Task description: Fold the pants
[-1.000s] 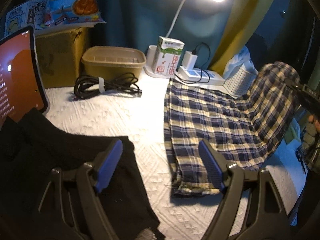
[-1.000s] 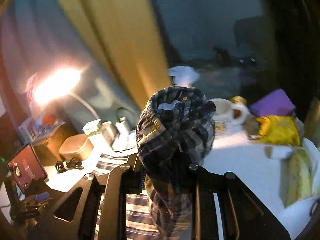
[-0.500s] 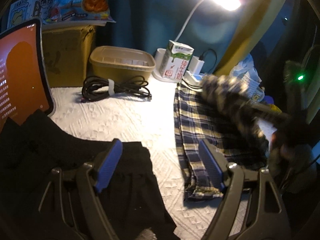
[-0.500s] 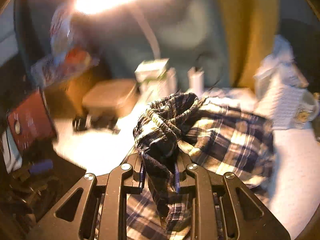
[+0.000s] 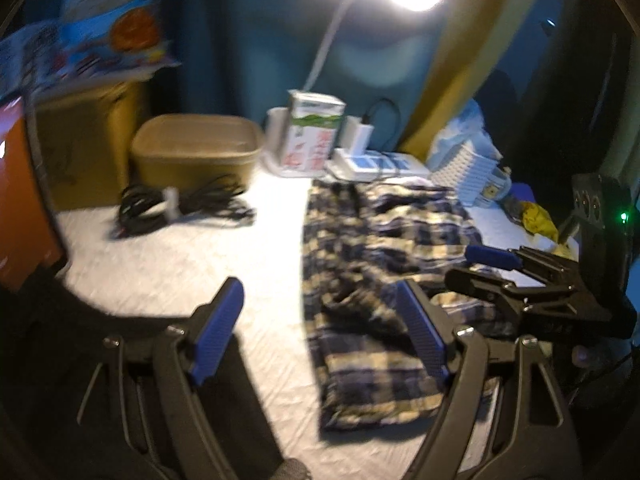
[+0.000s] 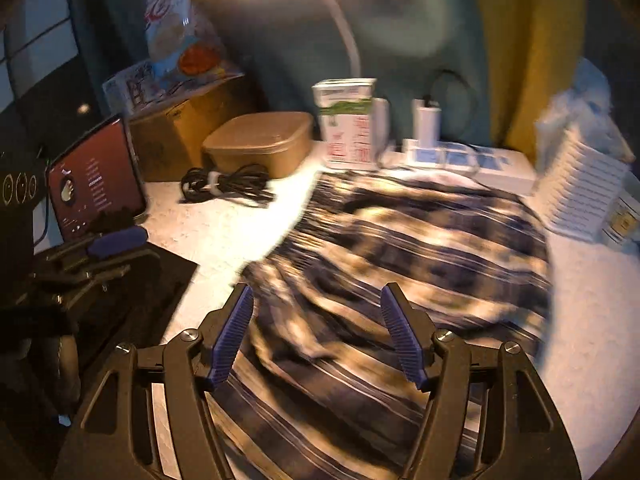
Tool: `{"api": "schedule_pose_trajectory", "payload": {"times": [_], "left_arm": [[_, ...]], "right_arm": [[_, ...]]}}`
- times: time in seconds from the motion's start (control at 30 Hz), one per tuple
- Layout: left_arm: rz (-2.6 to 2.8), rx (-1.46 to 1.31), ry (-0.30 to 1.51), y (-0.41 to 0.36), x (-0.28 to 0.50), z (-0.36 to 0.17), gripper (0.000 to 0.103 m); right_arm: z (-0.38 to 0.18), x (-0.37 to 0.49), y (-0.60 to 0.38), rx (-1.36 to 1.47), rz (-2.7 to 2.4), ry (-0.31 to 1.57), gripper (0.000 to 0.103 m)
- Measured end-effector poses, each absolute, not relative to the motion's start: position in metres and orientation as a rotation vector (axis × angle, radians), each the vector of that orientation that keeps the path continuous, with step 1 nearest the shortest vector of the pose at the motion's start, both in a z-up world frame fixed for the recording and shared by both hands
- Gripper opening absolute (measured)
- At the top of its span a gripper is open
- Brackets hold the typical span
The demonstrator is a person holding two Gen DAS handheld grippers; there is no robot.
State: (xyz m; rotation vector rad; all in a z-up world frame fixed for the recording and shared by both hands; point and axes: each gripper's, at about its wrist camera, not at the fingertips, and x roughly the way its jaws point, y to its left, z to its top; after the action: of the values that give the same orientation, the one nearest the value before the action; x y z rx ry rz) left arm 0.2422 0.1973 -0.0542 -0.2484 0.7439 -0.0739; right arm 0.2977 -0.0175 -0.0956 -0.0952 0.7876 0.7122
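A: Start with the biggest thing. Where are the plaid pants (image 5: 384,280)?

B: Lying on the white table cover (image 5: 180,264), filling the centre-right of the left wrist view and most of the middle of the right wrist view. One end has been doubled over onto the rest, and the upper layer sits rumpled, with a dark ridge running across the centre.

A: And the claws?

B: The right gripper (image 6: 316,336) has just been opening; its jaws now stand spread above the cloth at the bottom centre of its own frame, with nothing pinched. From the other camera it shows at the right edge, low over the fold. The left gripper (image 5: 320,332) is spread too, empty, at the bottom centre of its frame, straddling bare cover and the near left edge of the pants.

A: So how should this step go?

B: I'd judge the fold is laid but untidy. Flatten the bunched ridge first, then line the top edge up with the layer beneath before taking a new grip. Work toward the bottom of the frame, away from the carton (image 5: 312,136) and the power strip (image 5: 376,166) at upper centre; the pants nearly touch them there.
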Motion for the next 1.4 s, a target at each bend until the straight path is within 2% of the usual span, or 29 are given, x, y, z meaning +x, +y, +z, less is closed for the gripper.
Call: {"api": "schedule_pose_trajectory", "payload": {"times": [0.27,0.4,0.47,0.5,0.63,0.8,0.87,1.03,1.1,1.13,1.17,1.23,1.4], "left_arm": [[-0.153,-0.146,0.874,0.152,0.307,-0.087,0.08],[-0.146,-0.165,0.928,0.156,0.326,-0.11,0.079],[-0.144,-0.159,0.935,0.159,0.328,-0.116,0.052],[-0.136,-0.18,0.95,0.163,0.33,-0.119,0.051],[-0.126,-0.211,0.951,0.172,0.328,-0.111,0.051],[-0.117,-0.201,0.902,0.173,0.327,-0.069,0.052],[-0.109,-0.176,0.857,0.175,0.332,-0.057,0.056],[-0.117,-0.063,0.875,0.169,0.37,-0.066,0.059],[-0.13,-0.006,0.908,0.164,0.385,-0.078,0.059],[-0.147,-0.001,0.923,0.162,0.391,-0.083,0.059],[-0.173,-0.01,0.934,0.161,0.398,-0.088,0.059],[-0.195,-0.006,0.934,0.159,0.405,-0.092,0.059],[-0.126,-0.007,0.954,0.17,0.429,-0.107,0.06]], "right_arm": [[-0.11,0.329,-0.098,0.014,0.539,0.804,0.069],[-0.115,0.337,-0.117,0.027,0.512,0.802,0.069],[-0.121,0.34,-0.12,0.027,0.512,0.812,0.069],[-0.124,0.342,-0.12,0.029,0.514,0.82,0.069],[-0.131,0.347,-0.119,0.011,0.529,0.828,0.069],[-0.12,0.36,-0.117,-0.039,0.539,0.8,0.069],[-0.114,0.369,-0.115,-0.06,0.544,0.784,0.069],[-0.109,0.395,-0.101,-0.098,0.587,0.765,0.069],[-0.111,0.408,-0.094,-0.121,0.598,0.769,0.061],[-0.113,0.413,-0.09,-0.137,0.604,0.777,0.052],[-0.116,0.418,-0.086,-0.157,0.607,0.79,0.039],[-0.123,0.427,-0.077,-0.205,0.608,0.815,0.026],[-0.135,0.45,-0.059,-0.281,0.612,0.827,0.023]]}}
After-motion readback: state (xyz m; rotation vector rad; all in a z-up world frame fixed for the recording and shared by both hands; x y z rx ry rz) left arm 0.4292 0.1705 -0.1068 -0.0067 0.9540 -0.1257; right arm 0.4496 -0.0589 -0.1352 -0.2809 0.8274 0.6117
